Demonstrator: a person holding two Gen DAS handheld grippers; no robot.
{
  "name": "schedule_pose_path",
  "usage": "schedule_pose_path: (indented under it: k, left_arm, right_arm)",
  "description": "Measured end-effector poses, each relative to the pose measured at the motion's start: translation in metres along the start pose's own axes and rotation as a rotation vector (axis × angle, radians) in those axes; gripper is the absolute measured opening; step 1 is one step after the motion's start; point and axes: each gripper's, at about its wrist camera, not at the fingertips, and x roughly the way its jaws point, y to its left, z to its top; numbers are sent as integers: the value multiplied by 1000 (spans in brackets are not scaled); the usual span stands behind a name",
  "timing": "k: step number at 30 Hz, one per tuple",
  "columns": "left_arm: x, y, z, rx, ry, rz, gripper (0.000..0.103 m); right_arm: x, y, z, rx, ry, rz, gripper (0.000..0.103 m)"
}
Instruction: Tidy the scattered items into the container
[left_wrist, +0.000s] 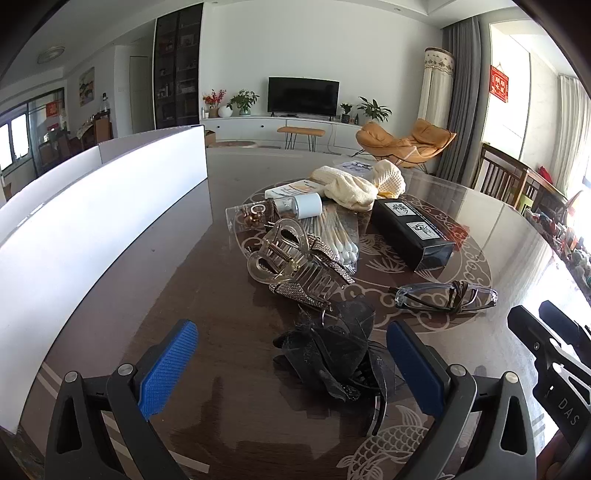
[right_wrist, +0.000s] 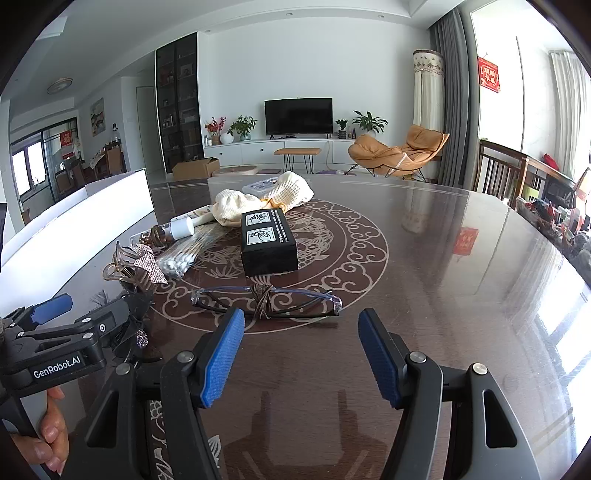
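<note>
The left gripper (left_wrist: 291, 363) has its fingers spread wide either side of a black gauzy fabric hair bow (left_wrist: 332, 347) on the dark glossy patterned table (left_wrist: 498, 240); it looks light, soft and crushable, best pinched at its bunched centre; the white rectangular container (left_wrist: 92, 229) stands to its left. The right gripper (right_wrist: 301, 356), also spread and empty, faces clear-framed folded glasses (right_wrist: 266, 297), stiff, slippery, probably fragile; only the left view shows the bow plainly; the right view shows the black box's (right_wrist: 269, 242) near end.
</note>
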Motion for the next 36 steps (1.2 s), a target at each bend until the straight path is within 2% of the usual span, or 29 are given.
schedule_pose_path:
  k: [36]
  left_arm:
    - [-3,-2,0,20,15,11,103]
  right_arm:
    - [0,2,-1,-6,7,13,65]
